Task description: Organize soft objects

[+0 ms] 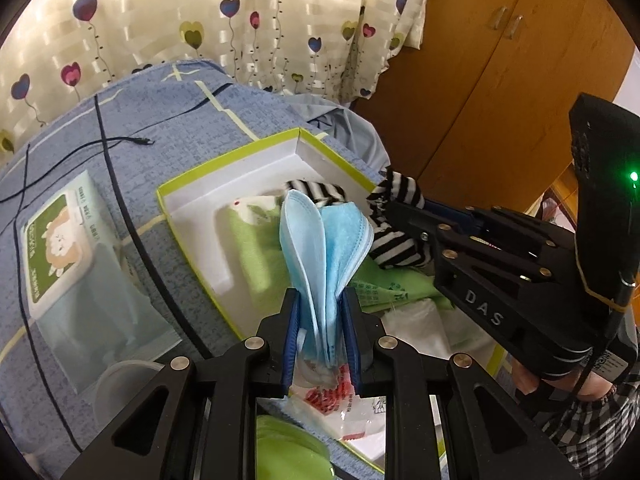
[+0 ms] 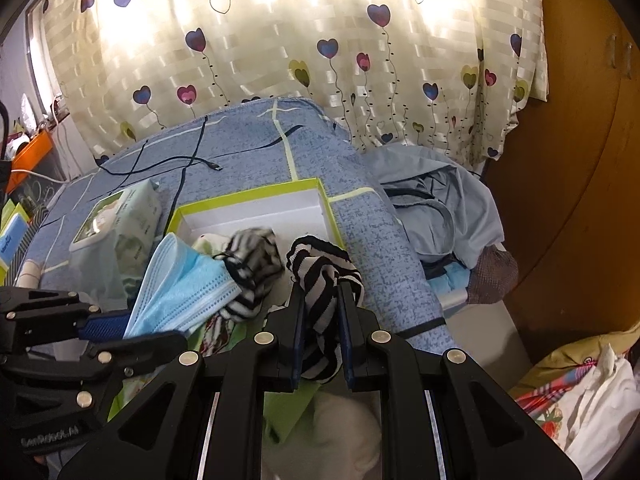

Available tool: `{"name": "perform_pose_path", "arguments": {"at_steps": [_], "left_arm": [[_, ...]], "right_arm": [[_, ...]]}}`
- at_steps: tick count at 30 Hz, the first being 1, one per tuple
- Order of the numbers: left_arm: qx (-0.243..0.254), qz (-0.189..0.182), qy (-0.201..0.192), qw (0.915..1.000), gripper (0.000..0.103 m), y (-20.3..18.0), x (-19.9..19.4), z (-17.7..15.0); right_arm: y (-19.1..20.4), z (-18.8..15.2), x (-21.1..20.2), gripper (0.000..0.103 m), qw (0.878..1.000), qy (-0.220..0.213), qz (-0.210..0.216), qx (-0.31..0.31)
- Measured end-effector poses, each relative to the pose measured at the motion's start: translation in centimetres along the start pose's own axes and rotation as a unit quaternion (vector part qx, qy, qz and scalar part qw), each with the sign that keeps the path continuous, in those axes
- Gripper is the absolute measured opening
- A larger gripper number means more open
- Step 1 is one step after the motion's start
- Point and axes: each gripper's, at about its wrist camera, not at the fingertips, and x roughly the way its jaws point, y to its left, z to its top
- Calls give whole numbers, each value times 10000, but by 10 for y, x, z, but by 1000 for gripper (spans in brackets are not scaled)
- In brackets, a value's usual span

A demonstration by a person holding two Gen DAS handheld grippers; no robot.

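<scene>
My left gripper (image 1: 320, 300) is shut on a stack of light blue face masks (image 1: 320, 248) that stands up from its jaws over the box. My right gripper (image 2: 320, 292) is shut on a black-and-white striped sock (image 2: 320, 272). In the left wrist view the right gripper (image 1: 390, 200) comes in from the right with that striped sock (image 1: 394, 236) bunched at its tips. A white box with a yellow-green rim (image 1: 224, 164) lies on the blue bedspread (image 1: 160, 120) and holds a green cloth (image 1: 256, 248) and a second striped sock (image 2: 252, 260). The left gripper (image 2: 116, 326) with the masks (image 2: 180, 284) shows at the left of the right wrist view.
A pack of wet wipes (image 1: 60, 236) lies left of the box, with black cables (image 1: 120, 142) across the bedspread. A grey-blue garment (image 2: 436, 200) is heaped at the right of the bed. A wooden wardrobe (image 1: 500, 60) and a heart-print curtain (image 2: 280, 40) stand behind.
</scene>
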Motion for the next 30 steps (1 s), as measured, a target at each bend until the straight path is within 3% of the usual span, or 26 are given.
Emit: {"name": "perform_pose_path", "arguments": {"at_steps": [18, 24, 27, 30], "left_arm": [[-25, 100, -52, 9999, 33, -2, -2, -5], [73, 156, -173, 9997, 36, -7, -11, -8], [70, 149, -220, 9996, 37, -7, -14, -10], [71, 200, -305, 9993, 47, -7, -19, -12]], "right_arm": [[5, -10, 9, 18, 9998, 133, -122, -132], [5, -9, 3, 30, 9999, 19, -117, -72], [5, -10, -2, 44, 9999, -42, -130, -54], [6, -9, -8, 45, 9999, -99, -121, -23]]}}
